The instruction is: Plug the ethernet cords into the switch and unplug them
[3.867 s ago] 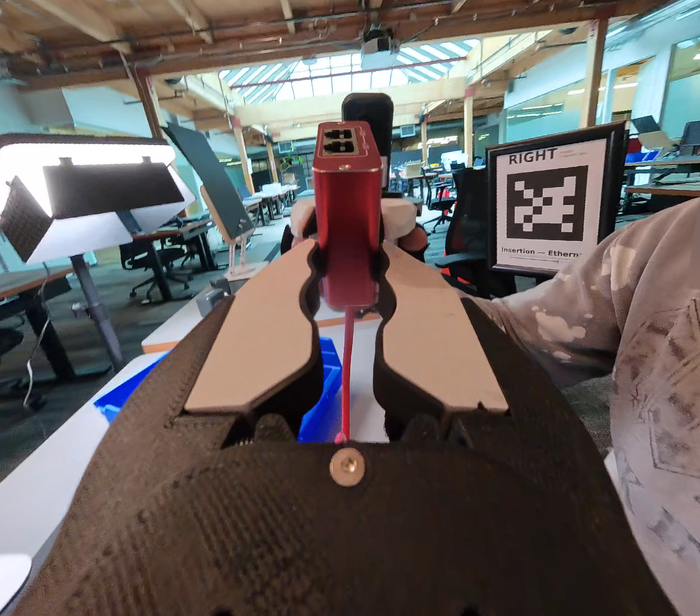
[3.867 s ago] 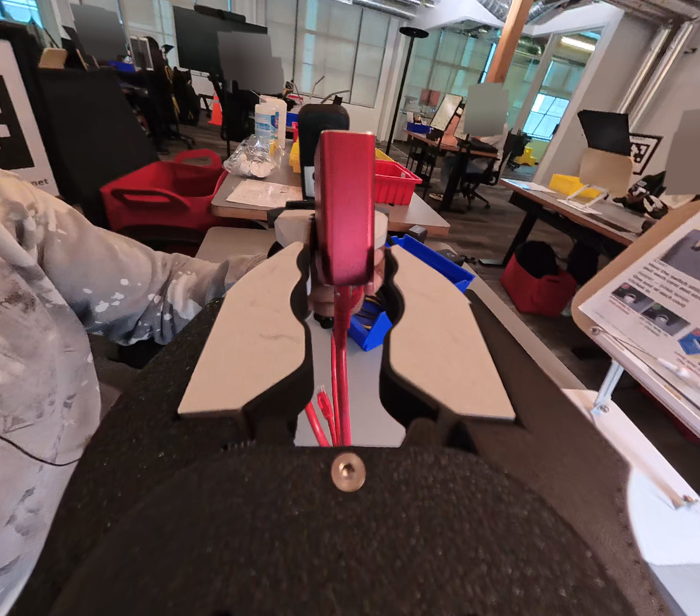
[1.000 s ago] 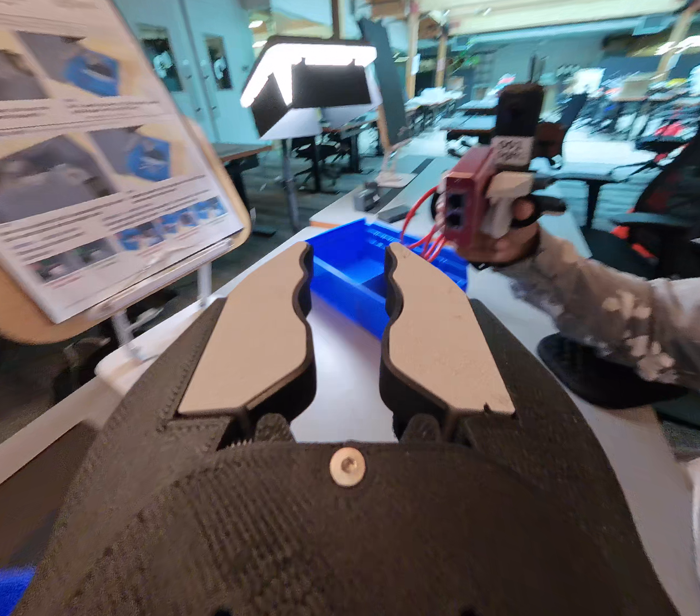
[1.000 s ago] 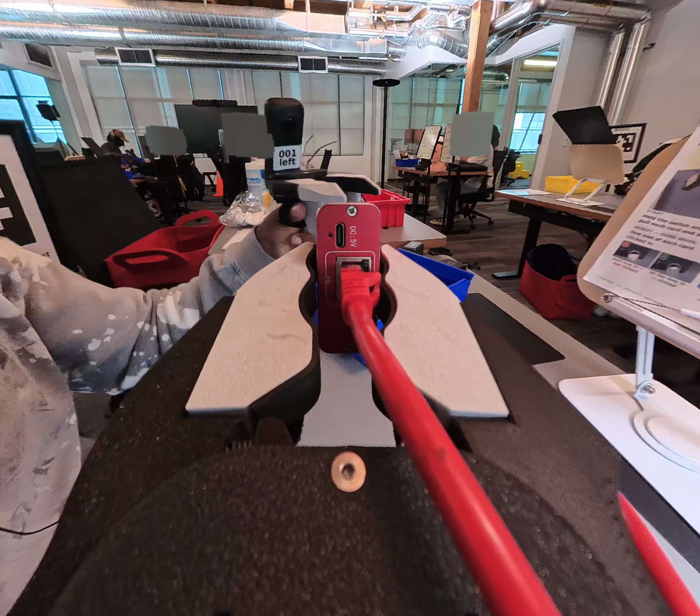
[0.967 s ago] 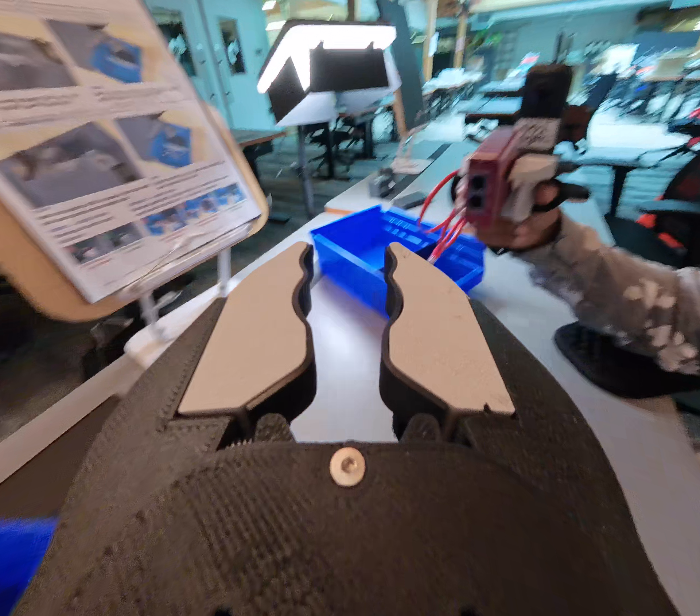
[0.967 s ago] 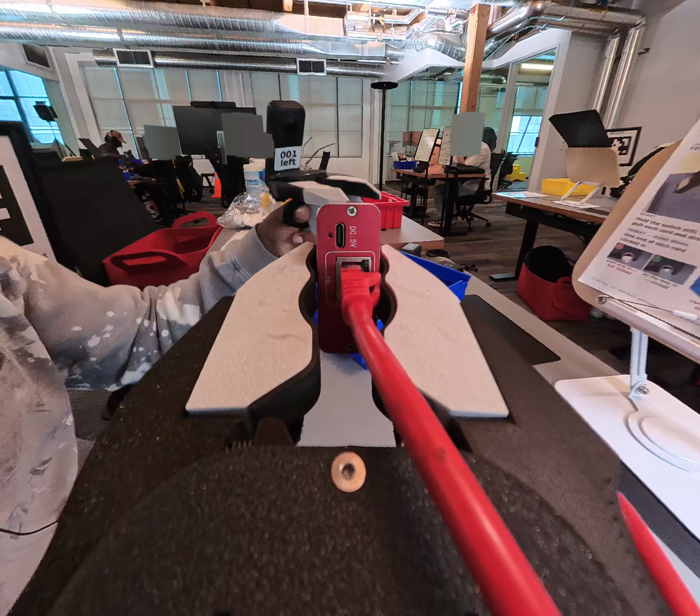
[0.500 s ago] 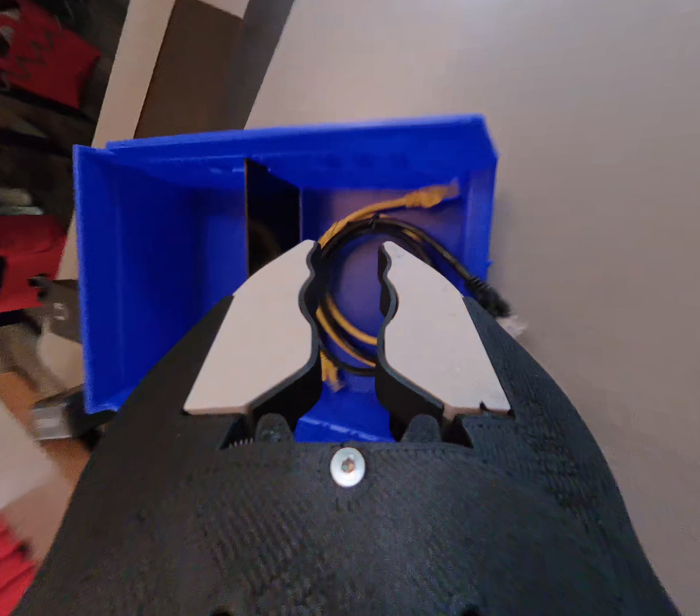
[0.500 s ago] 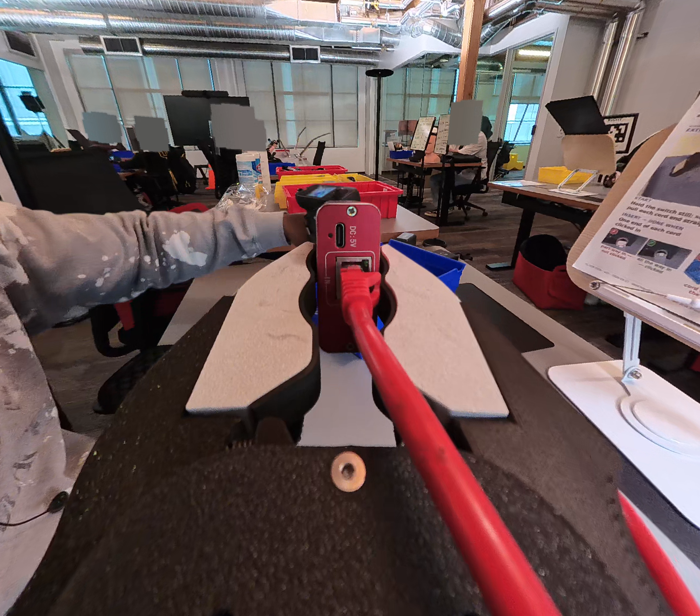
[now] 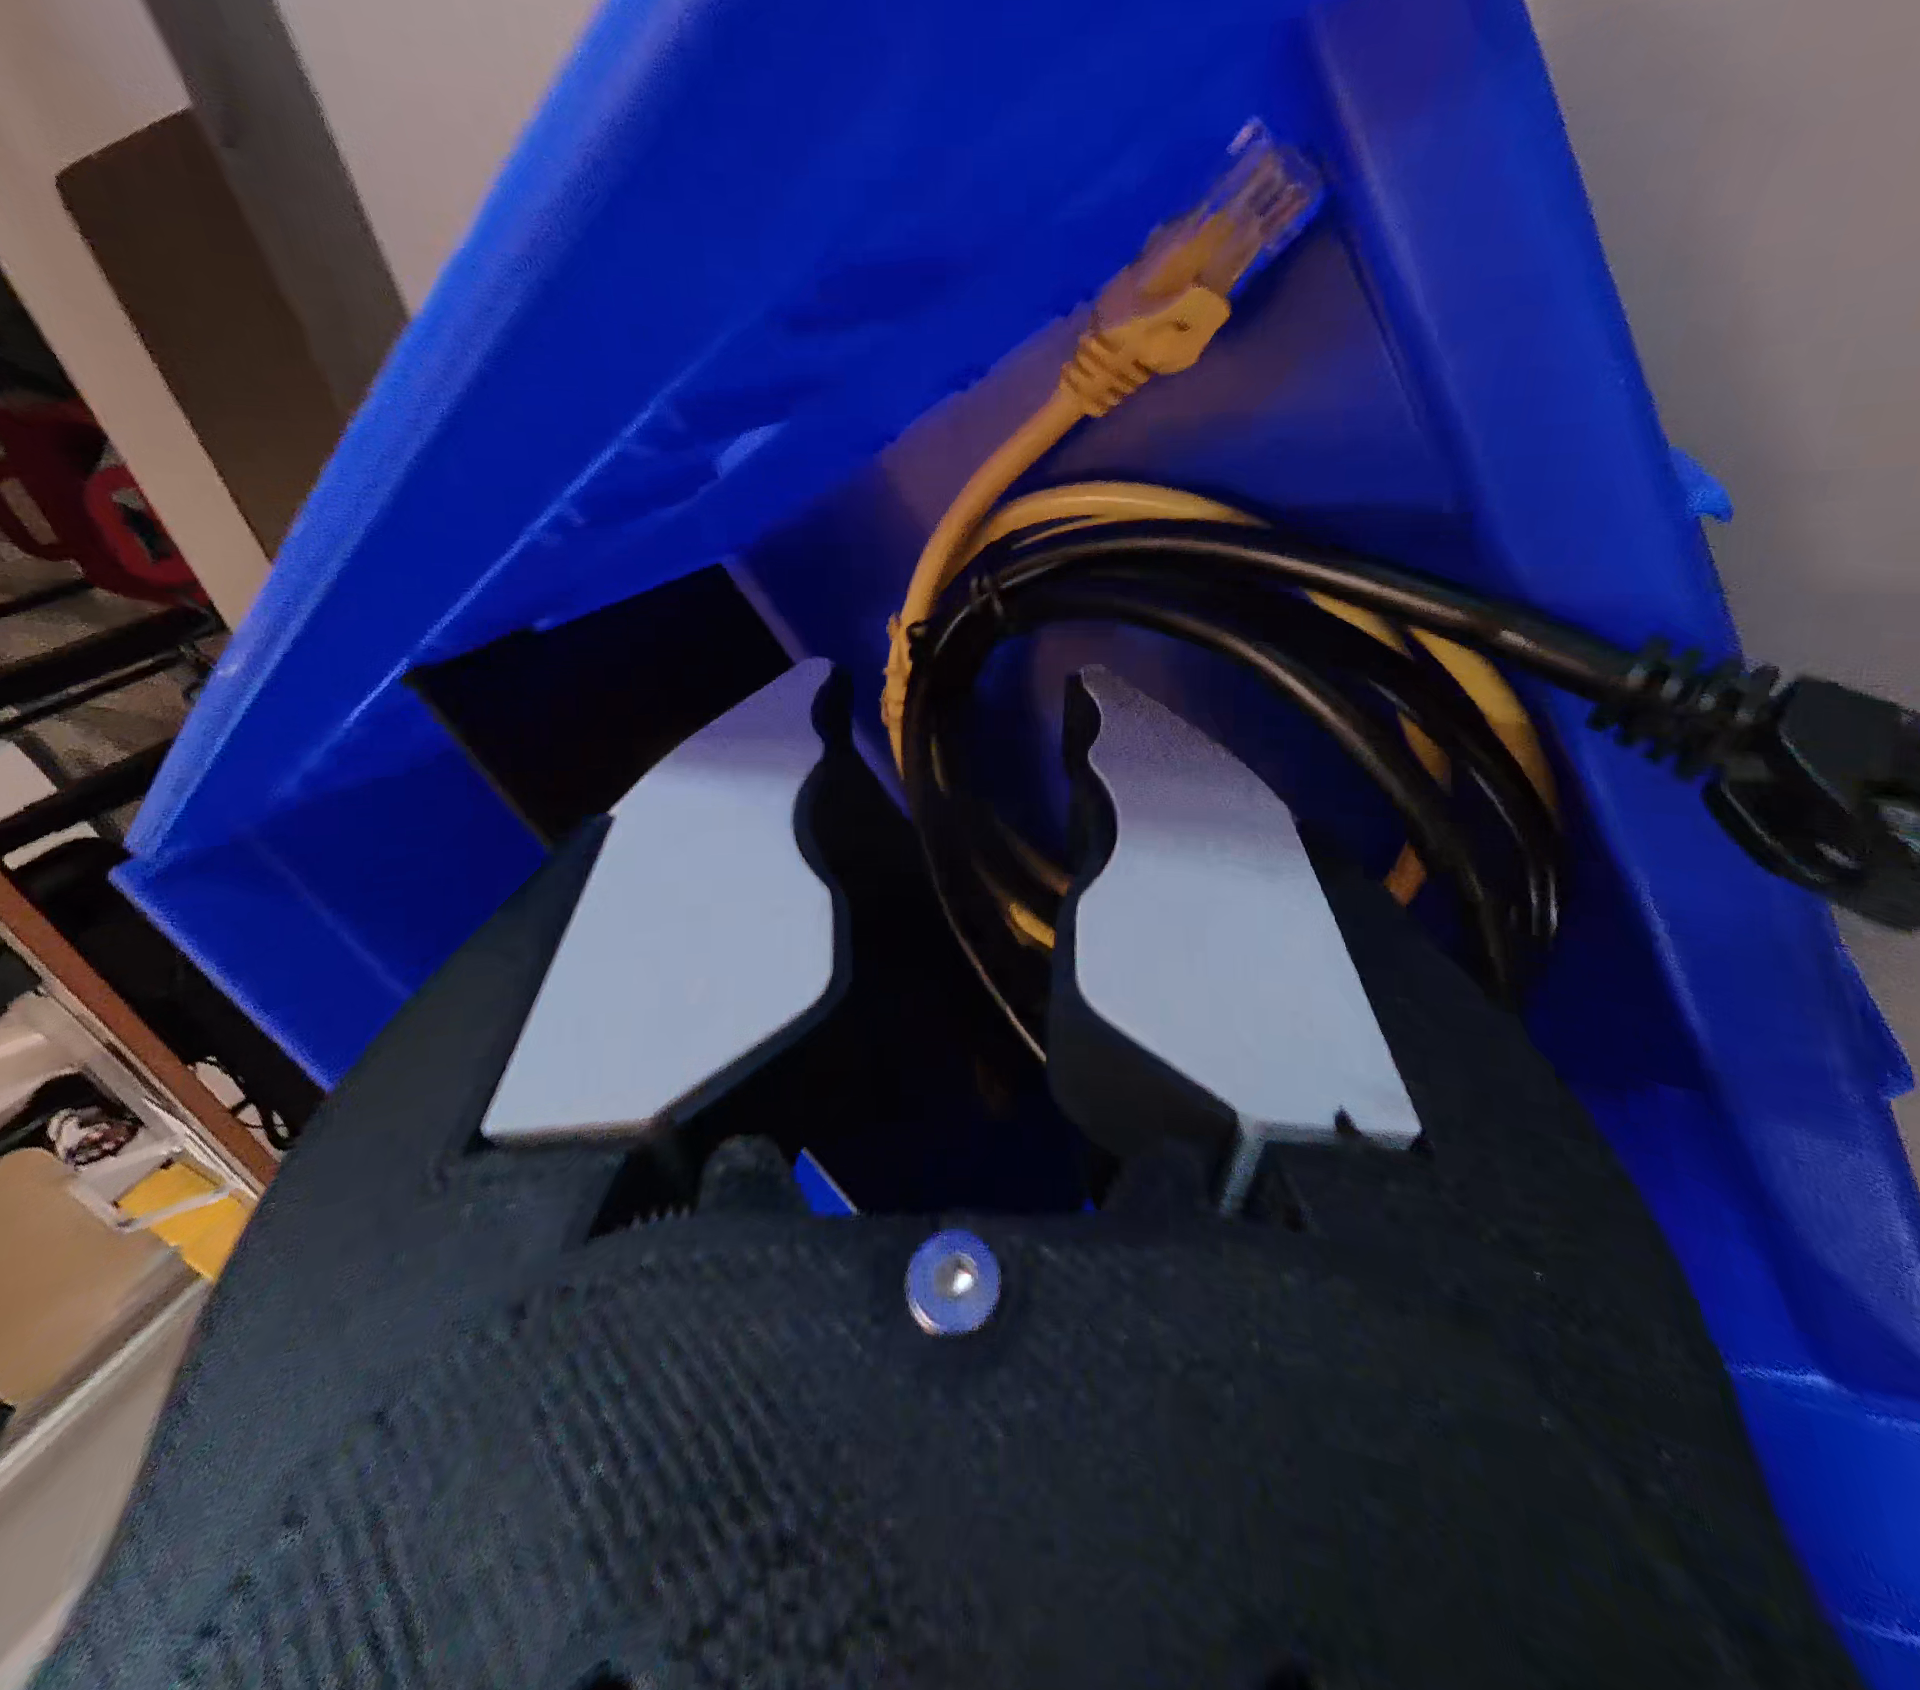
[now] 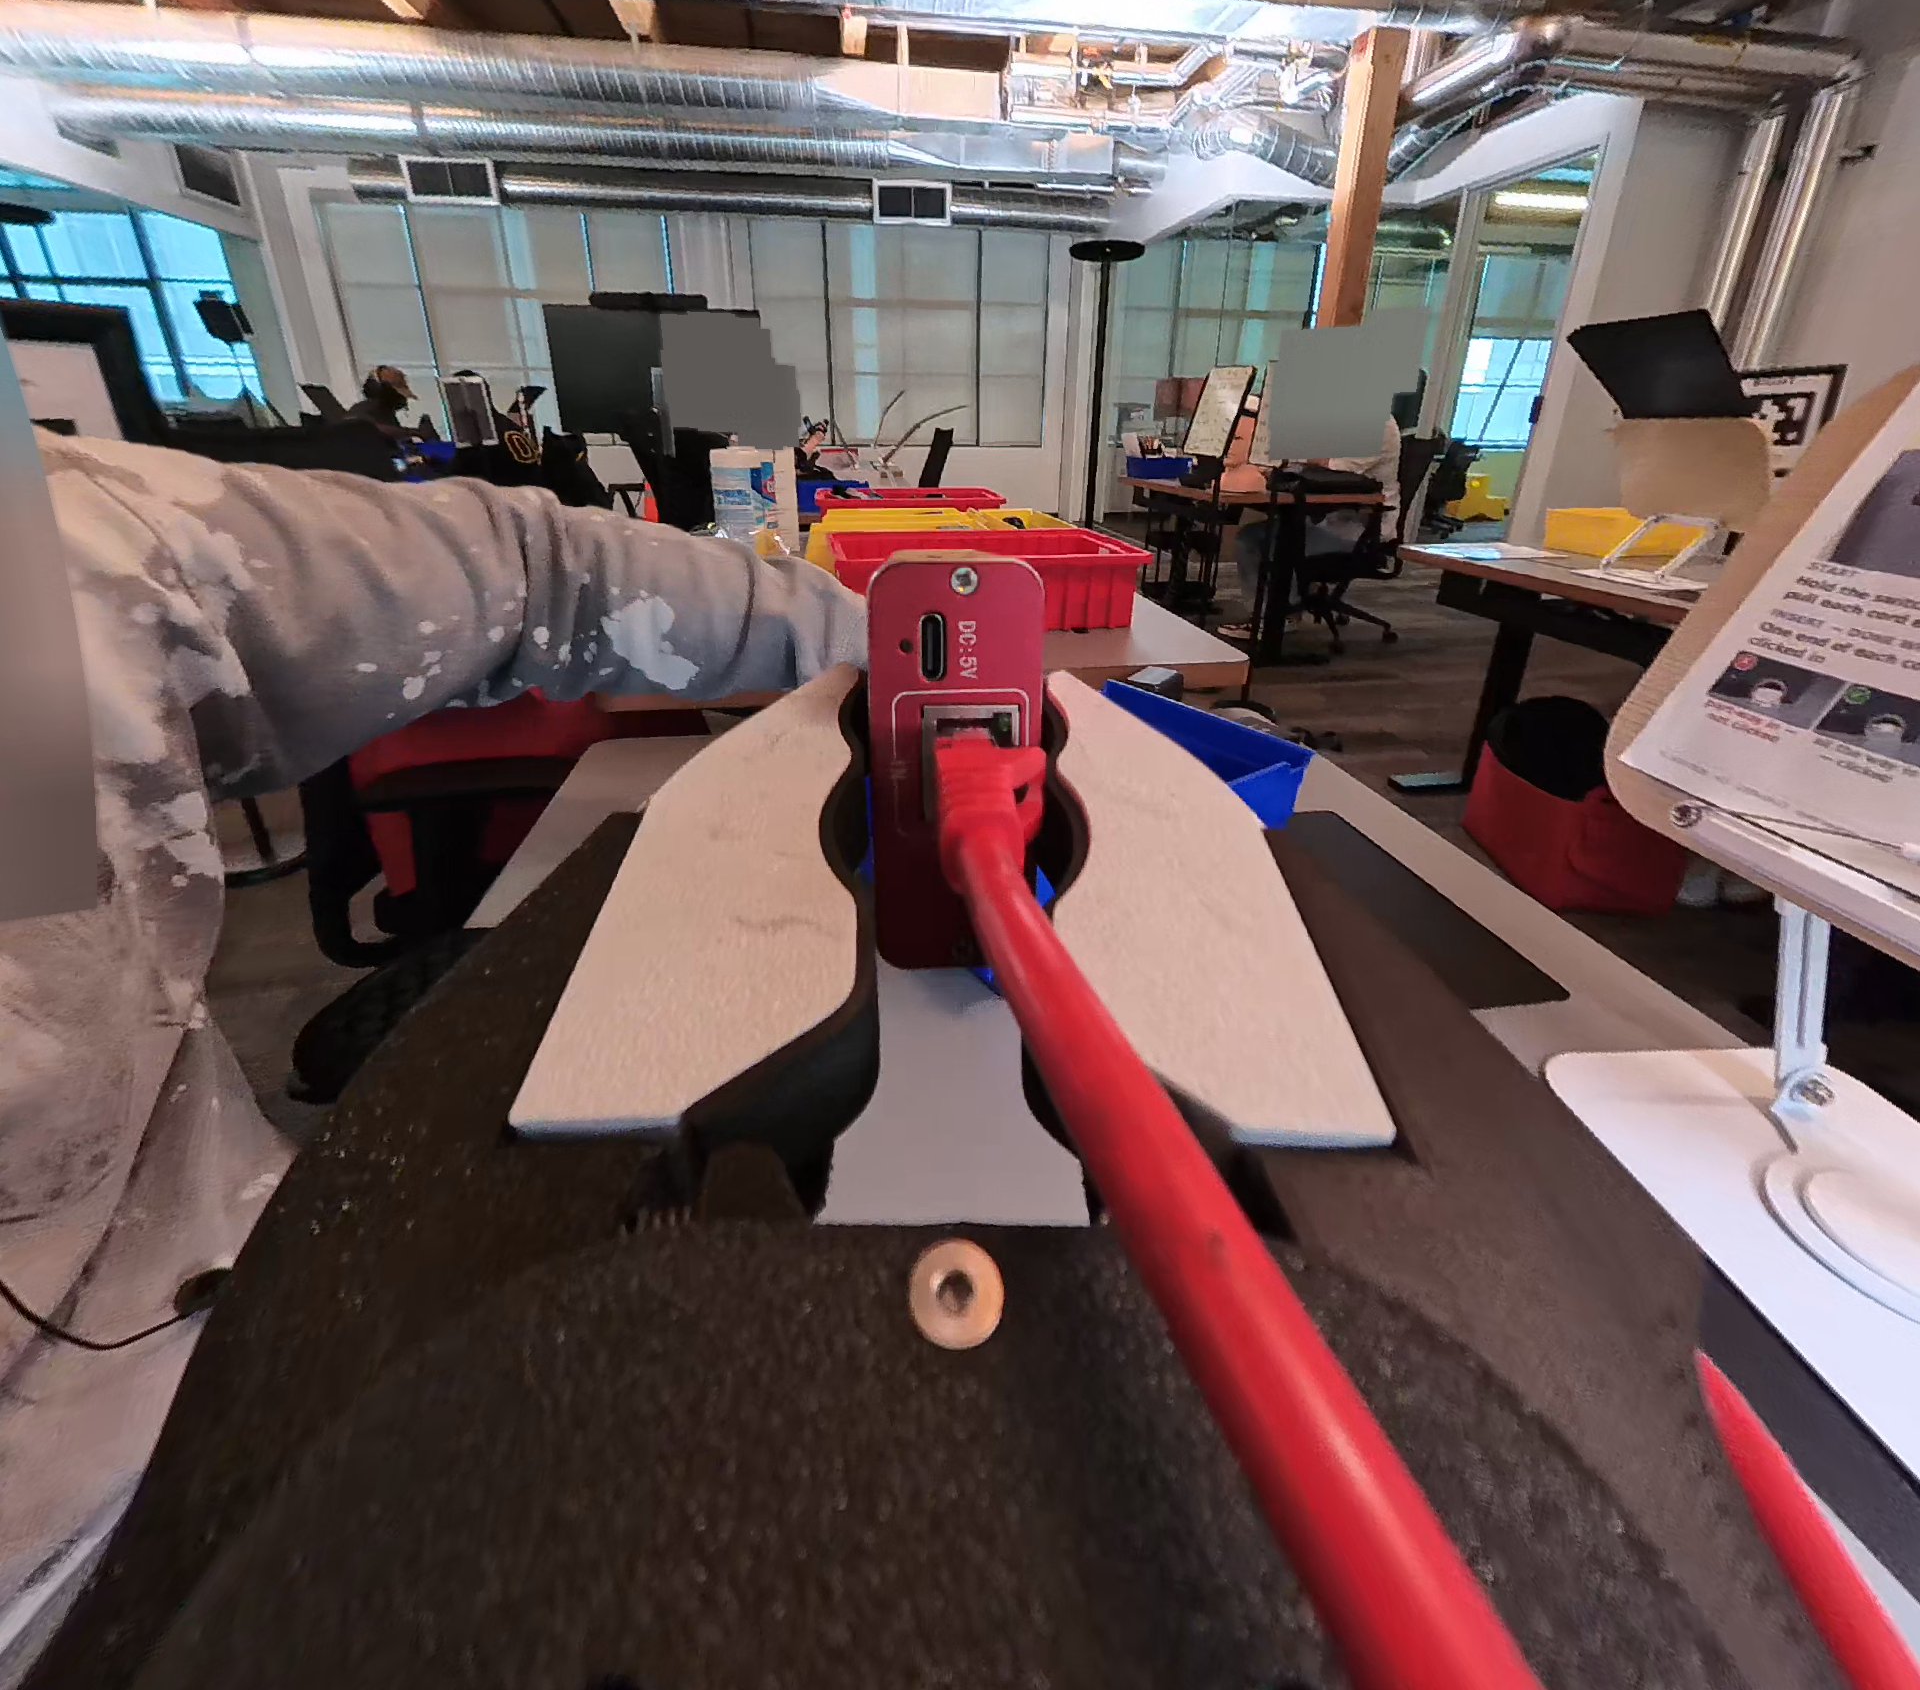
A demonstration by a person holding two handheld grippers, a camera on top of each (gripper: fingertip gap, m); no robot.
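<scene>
1. In the left wrist view the left tongs [image 9: 951,695] stand apart with nothing clamped, reaching into a blue bin [image 9: 935,82]. A coil of yellow ethernet cord [image 9: 1091,497] and black cord [image 9: 1195,591] lies at the frame's centre, its loop running between and past the tips; whether a strand touches a finger is hard to tell, since the gap is dark.
2. The yellow cord's clear plug [image 9: 1262,186] points to the upper right, against the bin's inner corner. The black cord's ribbed plug [image 9: 1766,736] hangs over the bin's right wall at the right edge.
3. In the right wrist view the right tongs [image 10: 951,684] clamp a red metal switch [image 10: 956,705] upright at the centre. A red ethernet cord [image 10: 1143,1121] sits in its port and runs toward the lower right.
4. The fingers [image 10: 717,913] are flat pale pads on wavy black plastic.
5. A paint-flecked grey sleeve [image 10: 416,601] crosses from the left. The pale table [image 10: 1610,1006] is bare right of the tongs, up to a stand's white base [image 10: 1714,1152].
</scene>
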